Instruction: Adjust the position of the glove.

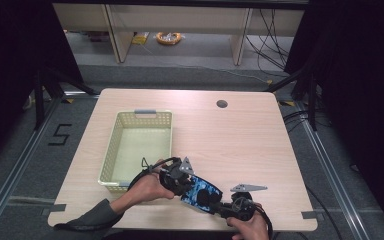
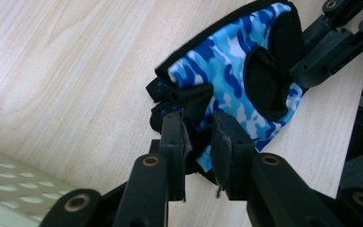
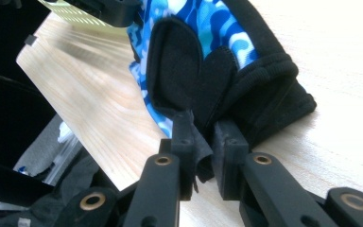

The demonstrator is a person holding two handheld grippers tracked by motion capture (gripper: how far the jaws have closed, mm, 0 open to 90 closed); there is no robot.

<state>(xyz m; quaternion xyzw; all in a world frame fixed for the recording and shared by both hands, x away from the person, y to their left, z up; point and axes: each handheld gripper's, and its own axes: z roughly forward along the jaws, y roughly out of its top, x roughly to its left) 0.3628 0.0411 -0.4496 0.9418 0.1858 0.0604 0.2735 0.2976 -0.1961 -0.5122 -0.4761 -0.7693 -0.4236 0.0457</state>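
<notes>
A blue camouflage glove (image 1: 200,193) with black pads lies near the table's front edge, between my two grippers. My left gripper (image 1: 182,186) comes in from the left at the glove's finger end. In the left gripper view, the glove's (image 2: 227,71) black finger fabric sits loosely in the gap between the left gripper's (image 2: 198,142) parted jaws. My right gripper (image 1: 219,206) reaches in from the lower right. In the right gripper view, the right gripper (image 3: 199,142) pinches a black flap at the cuff end of the glove (image 3: 208,66).
A cream perforated basket (image 1: 111,155) stands just left of the left hand and has nothing in it. A round cable hole (image 1: 222,104) marks the far side of the wooden table (image 1: 240,145). Both hands work close to the table's front edge.
</notes>
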